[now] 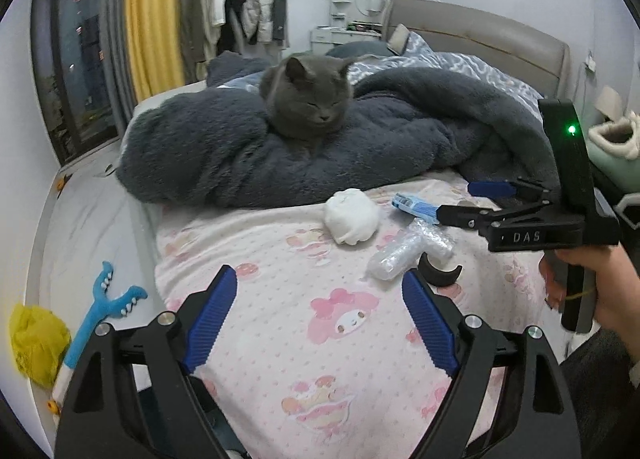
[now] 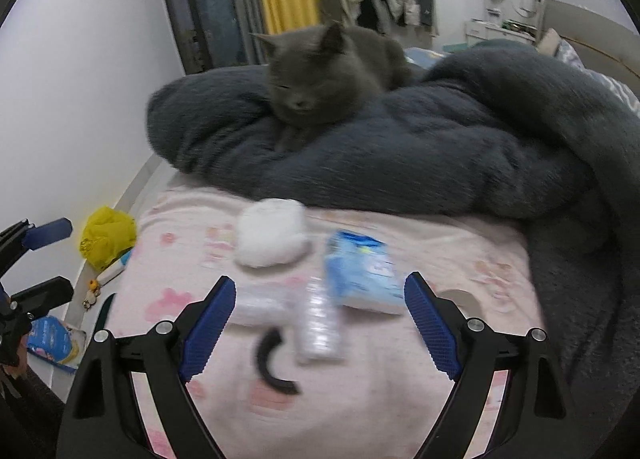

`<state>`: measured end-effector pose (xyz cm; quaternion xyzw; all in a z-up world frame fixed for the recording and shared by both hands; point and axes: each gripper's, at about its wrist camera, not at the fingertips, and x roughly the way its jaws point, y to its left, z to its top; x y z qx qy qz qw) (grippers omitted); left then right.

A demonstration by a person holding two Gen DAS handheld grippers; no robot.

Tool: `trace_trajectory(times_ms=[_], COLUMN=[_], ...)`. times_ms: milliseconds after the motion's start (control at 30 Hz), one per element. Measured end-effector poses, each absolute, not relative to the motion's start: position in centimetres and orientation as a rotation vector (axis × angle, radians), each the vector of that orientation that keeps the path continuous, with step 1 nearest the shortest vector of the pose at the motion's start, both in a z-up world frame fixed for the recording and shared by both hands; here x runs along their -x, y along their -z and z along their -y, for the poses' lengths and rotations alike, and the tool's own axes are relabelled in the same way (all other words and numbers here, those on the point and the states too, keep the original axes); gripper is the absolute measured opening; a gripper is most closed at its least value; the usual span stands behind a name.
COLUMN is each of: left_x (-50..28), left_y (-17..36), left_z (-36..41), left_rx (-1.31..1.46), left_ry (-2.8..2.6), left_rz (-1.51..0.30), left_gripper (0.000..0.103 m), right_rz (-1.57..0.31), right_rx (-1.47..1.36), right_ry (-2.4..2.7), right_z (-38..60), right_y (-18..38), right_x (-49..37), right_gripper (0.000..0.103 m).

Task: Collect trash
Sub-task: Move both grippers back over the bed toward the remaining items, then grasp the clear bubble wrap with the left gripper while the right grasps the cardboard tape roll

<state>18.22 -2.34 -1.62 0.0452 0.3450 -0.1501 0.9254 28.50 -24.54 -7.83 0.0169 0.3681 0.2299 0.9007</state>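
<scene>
Approach step, nothing grasped yet. Left gripper (image 1: 320,319) jaws spread wide, empty, hovering over the pink printed sheet (image 1: 280,339) of the bed. Right gripper (image 2: 320,323) also spread wide, empty; its view is motion-blurred, so exact clearances are a guess.

Trash cluster, near to far:
- black curved piece (image 2: 270,363), a C-shaped bit lying flat on the sheet, nearest the right gripper and roughly between its fingers.
- crumpled clear plastic wrap (image 2: 316,323), just beyond the black piece, touching or nearly touching it.
- blue-and-white packet (image 2: 360,271), just beside the wrap, toward the right finger. In the left wrist view the right gripper's fingertip sits over it.
- white wad (image 2: 270,233), tissue or cloth, can't tell which, a bit farther back, near the blanket edge.

Beyond: dark grey blanket (image 2: 400,147) heaped up, grey cat (image 2: 316,71) lying on it, eyes shut.

Off the bed edge: yellow bag (image 1: 36,339), likely the bin bag, and a blue toy (image 1: 102,299) on the floor side.

Judgement: the right gripper is lined up for the wrap or the packet. Next move needs a descent with the fingers straddling one item only, then a close. The wrap is light and springy and may slip. The sheet could get pinched.
</scene>
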Motion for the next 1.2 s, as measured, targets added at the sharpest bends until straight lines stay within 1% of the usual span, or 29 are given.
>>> trace_trajectory(times_ms=[333,500,667,767,833,900,1033,1100,1200], left_x=[-20.5,-21.9,-23.6,-24.5,-25.3,-26.0,-26.6,-26.7,-26.9], left_y=[4.2,6.1,7.4,7.7,8.3,8.9,9.4,9.8,10.4], left_z=[7.4,8.8,9.4,9.4,9.6,9.6,9.6,10.1,10.3], left_rx=[-0.205,-0.222,-0.221,-0.183,-0.169,-0.159,-0.091,-0.091,-0.064], left_ry=[0.464,0.506,0.514,0.523,0.524,0.521,0.559,0.575,0.588], left_rz=[-0.724,-0.752,-0.775,-0.796,-0.816,-0.833,-0.859,-0.878,-0.904], left_gripper=[0.086,0.08,0.078,0.072,0.071,0.067,0.066,0.063,0.062], right_rz=[-0.801,-0.824,-0.832,-0.844,-0.858,-0.861,-0.861,-0.866,-0.873], right_rx=[-0.022,0.007,0.012,-0.006,-0.016,-0.007,-0.004,-0.008,-0.005], right_ry=[-0.417,-0.415,-0.409,-0.401,-0.401,-0.409,-0.423,-0.416,-0.415], right_z=[28.4,29.1,29.9,30.8,31.2,31.1,31.0,31.5,31.8], right_y=[10.7,11.9,12.7,13.6,14.2,14.5,14.6,14.9,15.3], right_x=[-30.6,-31.3,-31.6,-32.2,-32.5,-32.6,-32.8,-32.9,-33.0], right_gripper=[0.087,0.087,0.087,0.087,0.087,0.087,0.087,0.087,0.087])
